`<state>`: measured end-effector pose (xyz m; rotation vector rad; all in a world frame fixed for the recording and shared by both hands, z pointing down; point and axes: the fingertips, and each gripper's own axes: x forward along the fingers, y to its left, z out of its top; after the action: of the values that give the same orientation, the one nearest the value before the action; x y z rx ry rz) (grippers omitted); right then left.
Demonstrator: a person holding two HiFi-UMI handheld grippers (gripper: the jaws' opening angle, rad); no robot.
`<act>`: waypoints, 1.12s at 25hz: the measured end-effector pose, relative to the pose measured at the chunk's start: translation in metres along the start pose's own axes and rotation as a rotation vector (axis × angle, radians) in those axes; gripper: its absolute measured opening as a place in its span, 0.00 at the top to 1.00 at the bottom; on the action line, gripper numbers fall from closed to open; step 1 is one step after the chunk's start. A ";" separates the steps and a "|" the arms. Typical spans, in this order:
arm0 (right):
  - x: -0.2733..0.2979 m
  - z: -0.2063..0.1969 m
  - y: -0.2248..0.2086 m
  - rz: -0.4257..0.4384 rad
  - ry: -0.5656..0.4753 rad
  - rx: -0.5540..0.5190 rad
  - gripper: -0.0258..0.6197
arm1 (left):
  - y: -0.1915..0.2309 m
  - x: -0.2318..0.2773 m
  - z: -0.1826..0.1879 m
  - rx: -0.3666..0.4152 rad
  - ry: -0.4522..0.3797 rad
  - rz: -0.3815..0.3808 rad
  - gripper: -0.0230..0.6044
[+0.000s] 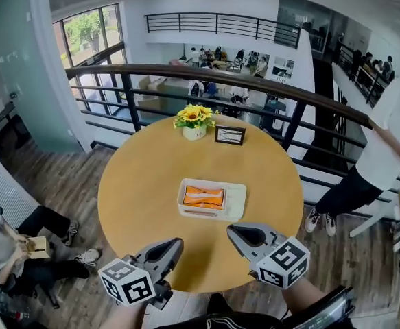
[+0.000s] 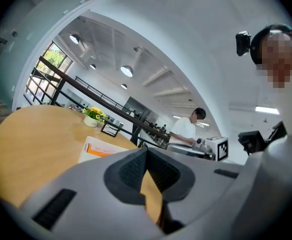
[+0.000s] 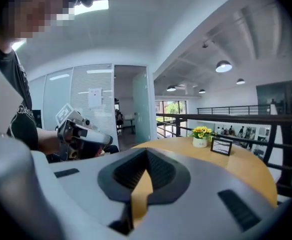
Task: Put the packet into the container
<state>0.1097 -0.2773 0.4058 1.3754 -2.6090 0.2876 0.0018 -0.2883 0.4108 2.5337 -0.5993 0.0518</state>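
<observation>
Head view: the orange packet [image 1: 203,197] lies inside the white container [image 1: 235,201], just ahead of both claws and between their tips. The right gripper view hides it, and the left gripper view shows only a corner above the claw body. The left claw [image 1: 174,242] and right claw [image 1: 231,230] are both closed and empty, over the table's [image 1: 138,184] near edge. Open tabletop surrounds the container. A flower pot [image 1: 194,122] and a small frame [image 1: 229,135] stand beyond it, near the railing [image 1: 268,88].

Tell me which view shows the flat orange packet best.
Head view: it looks down on the whole flat orange packet, lying inside the white rectangular tray. The left gripper view catches only a low orange sliver; the right gripper view misses it.
</observation>
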 end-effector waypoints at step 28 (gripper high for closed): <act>-0.059 -0.040 0.154 -0.001 -0.129 0.195 0.95 | -0.083 -0.113 -0.056 0.166 0.018 -0.052 0.96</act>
<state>0.0181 -0.1352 0.4167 1.5025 -2.7465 0.4802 -0.0600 -0.1512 0.4009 2.7047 -0.5423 0.1092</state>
